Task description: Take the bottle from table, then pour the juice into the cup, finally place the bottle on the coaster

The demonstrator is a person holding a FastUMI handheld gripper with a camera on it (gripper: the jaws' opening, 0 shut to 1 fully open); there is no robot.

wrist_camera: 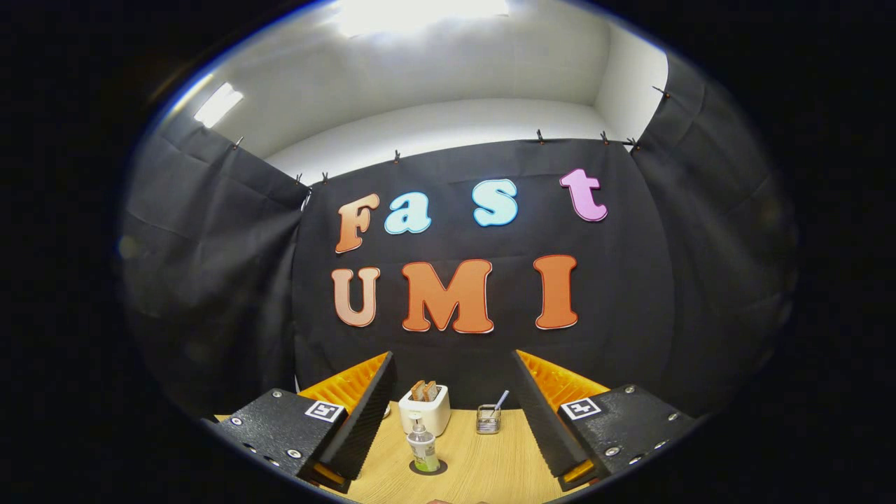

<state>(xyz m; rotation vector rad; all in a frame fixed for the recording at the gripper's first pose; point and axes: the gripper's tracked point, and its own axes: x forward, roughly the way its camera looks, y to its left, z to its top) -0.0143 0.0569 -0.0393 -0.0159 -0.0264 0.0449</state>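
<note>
1. Gripper spread wide, holding nothing; both fingers apart, orange ribbed backs and black pads showing.
2. Left finger and right finger flank the scene, touching nothing.
3. Bottle upright on the coaster, between the fingers and just ahead of them, nearer the left finger. Clear plastic, white cap, greenish liquid low inside.
4. Coaster dark and round, flat on the table, rim visible around the bottle base.
5. Table light wood grain, running back to the black cloth wall.
6. Toaster white, beyond the bottle at the back of the table, two bread slices sticking up from the slots.
7. Small metal holder right of the toaster, apart from it, a thin utensil handle leaning out. Cannot tell what utensil.
</note>
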